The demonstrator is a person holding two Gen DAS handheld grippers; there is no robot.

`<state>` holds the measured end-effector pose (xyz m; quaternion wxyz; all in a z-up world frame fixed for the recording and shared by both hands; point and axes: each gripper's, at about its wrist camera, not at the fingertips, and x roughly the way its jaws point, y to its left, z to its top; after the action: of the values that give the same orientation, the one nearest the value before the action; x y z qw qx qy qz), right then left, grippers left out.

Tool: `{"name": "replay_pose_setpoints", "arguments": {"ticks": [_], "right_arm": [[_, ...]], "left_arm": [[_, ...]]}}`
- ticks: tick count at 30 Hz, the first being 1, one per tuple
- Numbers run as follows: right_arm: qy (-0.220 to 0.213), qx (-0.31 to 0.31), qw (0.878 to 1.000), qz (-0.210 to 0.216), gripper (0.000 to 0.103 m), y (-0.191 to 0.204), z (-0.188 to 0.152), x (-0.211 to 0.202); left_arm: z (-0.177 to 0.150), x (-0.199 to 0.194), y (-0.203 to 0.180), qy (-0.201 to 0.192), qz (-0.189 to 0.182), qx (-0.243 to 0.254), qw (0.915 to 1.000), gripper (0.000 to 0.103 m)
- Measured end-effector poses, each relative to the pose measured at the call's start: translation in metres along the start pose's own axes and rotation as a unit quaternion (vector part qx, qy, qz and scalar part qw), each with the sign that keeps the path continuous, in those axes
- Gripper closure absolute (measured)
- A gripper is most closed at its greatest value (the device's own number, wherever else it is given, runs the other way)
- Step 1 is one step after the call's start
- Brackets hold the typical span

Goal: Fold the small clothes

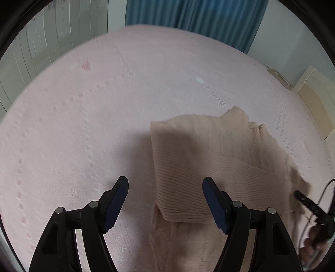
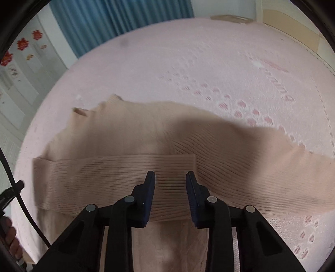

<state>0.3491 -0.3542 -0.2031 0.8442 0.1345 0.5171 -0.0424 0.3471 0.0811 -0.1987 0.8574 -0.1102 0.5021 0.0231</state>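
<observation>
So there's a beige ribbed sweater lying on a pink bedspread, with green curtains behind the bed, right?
Not quite: the curtains are blue, not green, as the right wrist view shows. The rest holds: a beige ribbed sweater lies on the pink bedspread.

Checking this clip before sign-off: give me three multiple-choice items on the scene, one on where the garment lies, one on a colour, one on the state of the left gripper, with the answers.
1. Where does the beige ribbed garment lie?
A. On the pink bedspread
B. On a wooden chair
C. In a basket

2. What colour is the curtain behind the bed?
A. Yellow
B. Blue
C. Black

3. How does the left gripper stand?
A. Shut on the garment
B. Open, with nothing gripped
C. Shut on a hanger

Answers:
1. A, pink cover shows all around the cloth.
2. B, blue folds hang at the top of both views.
3. B, its fingers stand wide apart above the cloth's edge.
</observation>
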Motion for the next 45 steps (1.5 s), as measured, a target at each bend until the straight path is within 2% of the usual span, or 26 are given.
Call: {"name": "replay_pose_setpoints", "arguments": {"ticks": [4, 7, 9, 11, 17, 19, 21, 25, 27, 28, 30, 31, 34, 37, 39, 43, 45], "right_arm": [[-0.009, -0.006, 1.000, -0.028, 0.070, 0.004, -0.001, 0.006], [-0.013, -0.019, 0.999, -0.046, 0.071, 0.009, -0.005, 0.008], [-0.023, -0.038, 0.996, -0.072, 0.096, 0.013, -0.007, 0.009], [-0.023, -0.046, 0.997, -0.059, 0.099, 0.016, -0.006, 0.007], [-0.080, -0.029, 0.995, -0.056, 0.100, 0.009, -0.002, -0.027], [-0.078, -0.011, 0.995, -0.068, 0.100, 0.000, -0.002, -0.029], [-0.066, 0.008, 0.996, -0.060, 0.100, -0.008, -0.003, -0.025], [-0.017, -0.017, 0.994, -0.103, 0.099, 0.001, -0.006, -0.001], [-0.015, -0.024, 0.993, -0.119, 0.098, 0.003, -0.008, 0.003], [-0.019, -0.029, 0.992, -0.123, 0.096, 0.005, -0.008, 0.000], [-0.019, -0.030, 0.992, -0.123, 0.082, 0.006, -0.007, -0.005], [-0.019, -0.026, 0.992, -0.118, 0.080, 0.004, -0.006, -0.009], [-0.021, -0.007, 0.996, -0.089, 0.079, -0.005, -0.004, -0.029], [-0.045, 0.005, 0.997, -0.065, 0.077, -0.015, -0.001, -0.058], [-0.071, 0.003, 0.995, -0.067, 0.063, -0.026, 0.007, -0.083], [-0.108, 0.014, 0.990, -0.090, 0.050, -0.058, 0.012, -0.128], [-0.108, 0.023, 0.989, -0.098, 0.033, -0.086, 0.007, -0.144]], "left_arm": [[-0.004, 0.009, -0.007, 0.010, 0.031, 0.019, 0.9993, 0.032], [-0.006, 0.012, -0.008, 0.019, 0.024, 0.021, 0.9993, 0.031], [-0.006, 0.013, -0.005, 0.025, 0.018, 0.012, 0.9995, 0.031], [-0.005, 0.015, 0.000, 0.028, 0.013, -0.004, 0.9995, 0.032], [-0.004, 0.026, 0.015, 0.044, 0.032, -0.040, 0.9977, 0.032], [-0.004, 0.026, 0.017, 0.043, 0.030, -0.047, 0.9975, 0.032], [-0.004, 0.024, 0.015, 0.036, 0.027, -0.047, 0.9979, 0.032], [-0.005, 0.027, 0.010, 0.036, 0.014, -0.039, 0.9985, 0.032], [-0.006, 0.032, 0.007, 0.047, 0.011, -0.039, 0.9981, 0.032], [-0.007, 0.036, 0.006, 0.055, 0.012, -0.038, 0.9977, 0.032], [-0.007, 0.042, 0.006, 0.064, 0.014, -0.041, 0.9970, 0.032], [-0.007, 0.044, 0.006, 0.066, 0.014, -0.044, 0.9967, 0.032], [-0.008, 0.050, 0.005, 0.073, 0.027, -0.045, 0.9960, 0.029], [-0.010, 0.051, -0.006, 0.064, 0.057, -0.016, 0.9962, 0.029], [-0.011, 0.048, -0.014, 0.053, 0.076, 0.002, 0.9957, 0.029], [-0.011, 0.043, -0.022, 0.043, 0.094, 0.022, 0.9944, 0.029], [-0.009, 0.040, -0.023, 0.039, 0.089, 0.020, 0.9951, 0.030]]}}
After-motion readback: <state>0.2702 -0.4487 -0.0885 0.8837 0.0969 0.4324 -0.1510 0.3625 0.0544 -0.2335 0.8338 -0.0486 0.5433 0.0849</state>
